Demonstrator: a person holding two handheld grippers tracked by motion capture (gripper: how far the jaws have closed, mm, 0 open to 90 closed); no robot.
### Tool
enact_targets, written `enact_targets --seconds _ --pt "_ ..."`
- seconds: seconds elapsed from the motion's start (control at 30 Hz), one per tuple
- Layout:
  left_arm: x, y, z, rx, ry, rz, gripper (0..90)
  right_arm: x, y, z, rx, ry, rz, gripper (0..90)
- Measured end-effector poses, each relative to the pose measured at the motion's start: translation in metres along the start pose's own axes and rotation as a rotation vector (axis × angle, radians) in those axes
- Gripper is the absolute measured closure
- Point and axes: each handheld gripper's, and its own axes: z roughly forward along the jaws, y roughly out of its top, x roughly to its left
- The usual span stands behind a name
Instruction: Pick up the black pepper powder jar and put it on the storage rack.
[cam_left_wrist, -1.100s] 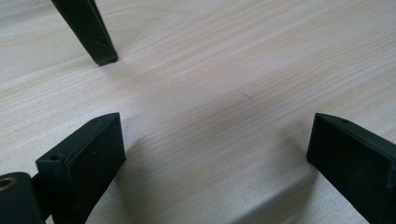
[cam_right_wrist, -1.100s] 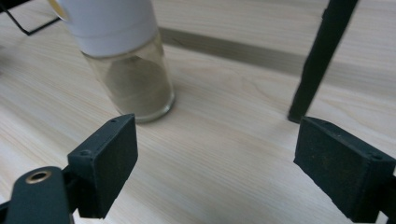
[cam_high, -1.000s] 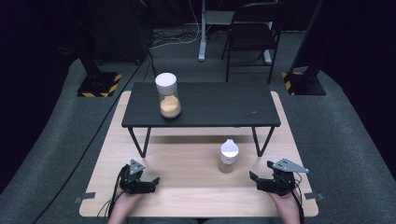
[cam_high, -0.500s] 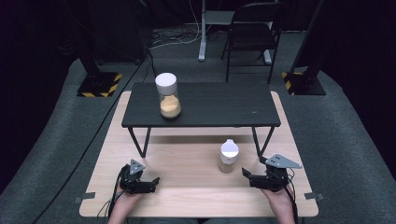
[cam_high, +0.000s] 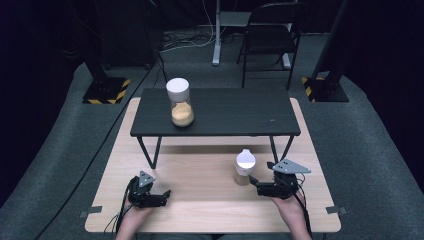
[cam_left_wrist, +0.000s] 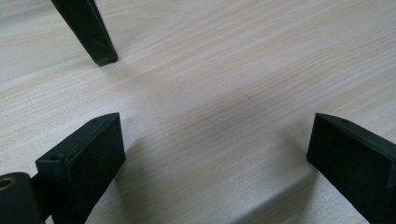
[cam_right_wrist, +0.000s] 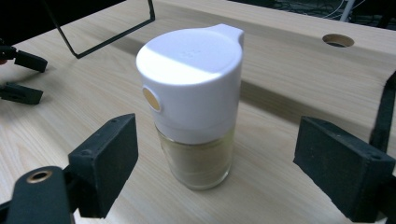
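Note:
A small glass jar (cam_high: 245, 167) with a white cap and pale contents stands on the wooden table (cam_high: 200, 212), in front of the black shelf. My right gripper (cam_high: 255, 185) is open just right of it, jaws pointing left at it. In the right gripper view the jar (cam_right_wrist: 196, 107) stands upright in the gap of my right gripper (cam_right_wrist: 219, 142), slightly beyond the tips, and neither pad touches it. My left gripper (cam_high: 165, 196) lies open at the front left. Bare wood shows across my left gripper (cam_left_wrist: 217, 135).
A low black shelf (cam_high: 225, 112) spans the table's far half and carries a larger white-lidded jar (cam_high: 180, 102) of orange-tan powder. One shelf leg (cam_left_wrist: 88, 30) stands ahead of the left gripper. A round hole (cam_right_wrist: 337, 40) marks the tabletop. A chair (cam_high: 270, 30) stands beyond.
My right gripper has slid left and a little up towards the small jar, jaws still wide. The left gripper and both jars have stayed put.

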Motion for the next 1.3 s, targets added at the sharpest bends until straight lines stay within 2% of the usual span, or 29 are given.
enact_targets --seconds 0.53,0.77,1.2,1.3 --pt "0.000 0.000 0.000 0.000 0.000 0.000 3.6 0.004 0.014 0.032 0.022 0.023 -0.024 13.8" --pt "0.000 0.000 0.000 0.000 0.000 0.000 3.6 0.008 0.017 0.046 0.040 0.009 -0.037 15.9" --pt "0.000 0.000 0.000 0.000 0.000 0.000 3.6 0.010 0.016 0.066 0.048 0.002 -0.036 23.6" --pt "0.000 0.000 0.000 0.000 0.000 0.000 3.6 0.009 0.015 0.068 0.039 0.013 -0.037 28.7"
